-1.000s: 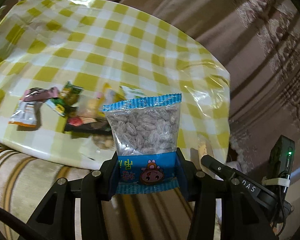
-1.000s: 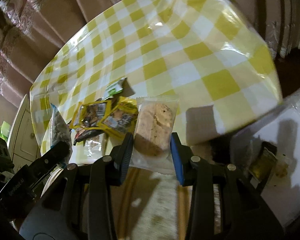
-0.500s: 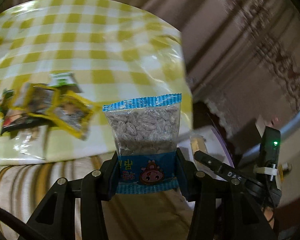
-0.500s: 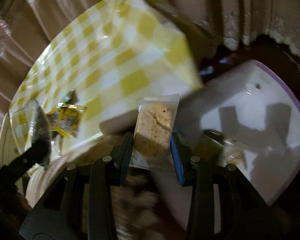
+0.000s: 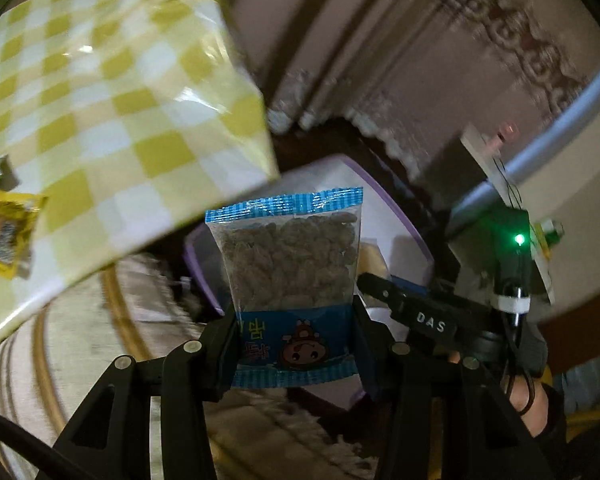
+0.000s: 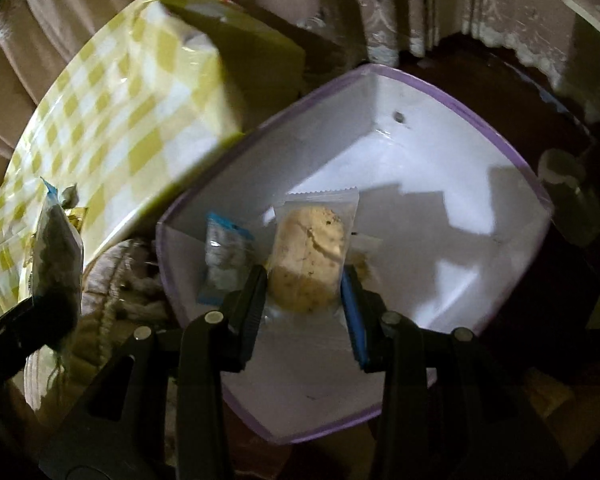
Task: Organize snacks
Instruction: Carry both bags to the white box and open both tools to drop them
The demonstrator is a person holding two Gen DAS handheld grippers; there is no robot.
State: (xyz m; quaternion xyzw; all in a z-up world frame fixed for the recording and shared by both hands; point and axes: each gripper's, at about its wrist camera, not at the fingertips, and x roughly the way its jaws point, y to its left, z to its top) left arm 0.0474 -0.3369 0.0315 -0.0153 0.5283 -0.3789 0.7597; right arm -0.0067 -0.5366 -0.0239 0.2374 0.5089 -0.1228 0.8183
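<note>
The bin [image 6: 412, 184] sits just beside the table [image 6: 112, 128], below its corner. A cookie packet [image 6: 312, 256] hangs over the bin's inside; a small packet [image 6: 224, 256] lies within, left of it. A seed packet [image 5: 290, 264] hangs over the bin's near rim.

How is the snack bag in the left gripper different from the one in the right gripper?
The blue-trimmed bag in the left gripper holds many small dark pieces; the clear packet in the right gripper holds one pale cookie. The blue-trimmed bag has a cartoon label; the clear packet looks plain. Both stand upright, pinched near the bottom, above the white bin.
</note>
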